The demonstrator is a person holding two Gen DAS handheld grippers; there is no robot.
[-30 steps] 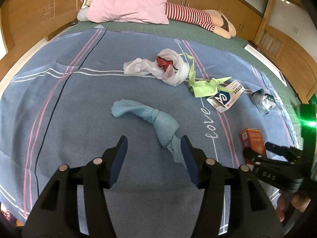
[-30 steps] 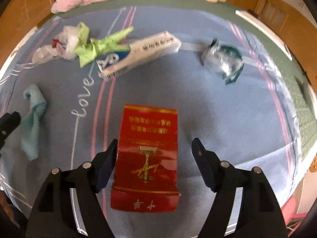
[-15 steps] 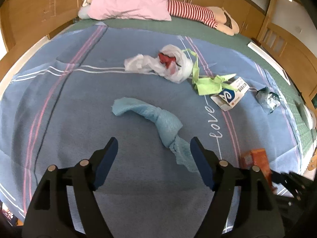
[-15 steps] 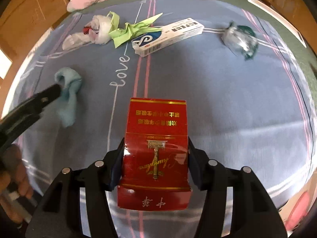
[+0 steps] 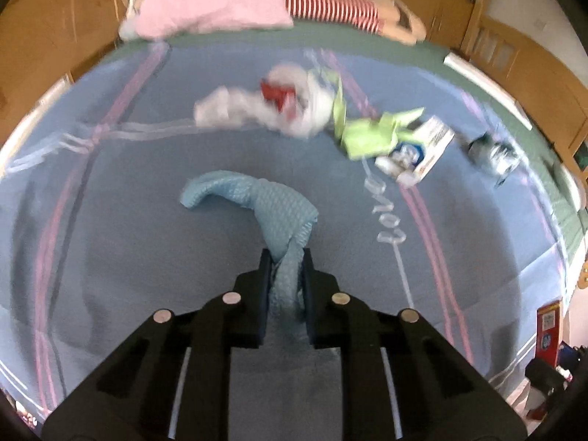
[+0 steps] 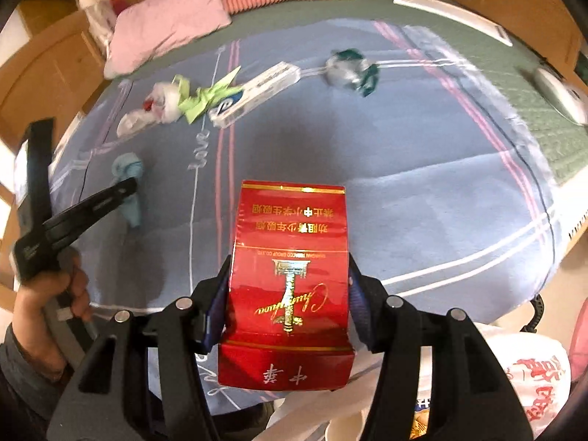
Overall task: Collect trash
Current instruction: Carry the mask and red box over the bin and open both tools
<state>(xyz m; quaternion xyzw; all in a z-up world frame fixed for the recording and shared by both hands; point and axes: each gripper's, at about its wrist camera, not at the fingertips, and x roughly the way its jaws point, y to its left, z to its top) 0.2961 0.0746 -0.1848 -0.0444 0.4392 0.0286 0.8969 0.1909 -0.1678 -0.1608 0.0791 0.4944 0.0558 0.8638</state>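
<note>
Now both of your claws have something, and that is new. Half a second ago your left claw (image 5: 286,275) was wide open over the blue cloth (image 5: 257,198); now it is shut tight on the thin tail end of that cloth. The rest of the cloth lies on the bed (image 5: 110,257), running away from you and then bending off to the left at its far tip, so its long line goes from the claw up the bed and curls left. Your right claw (image 6: 288,290) was already squeezing the red box (image 6: 290,257) a moment back, and now the box looks lifted, with the edge of the bed under it. The box is pinched by its two long sides, and its long line points straight ahead, away from you, with the gold writing upside down to you. I think this means two bits of trash are picked and need a place to go next. A white bag with red writing (image 6: 529,378) sits low on your right, off the bed; it may be the spot, but I cannot tell. On the bed you can see more trash to get: the white plastic bag (image 5: 294,106), the green paper (image 5: 371,136), the white and blue box (image 5: 419,154) and the shiny wrapper (image 5: 492,150).
</note>
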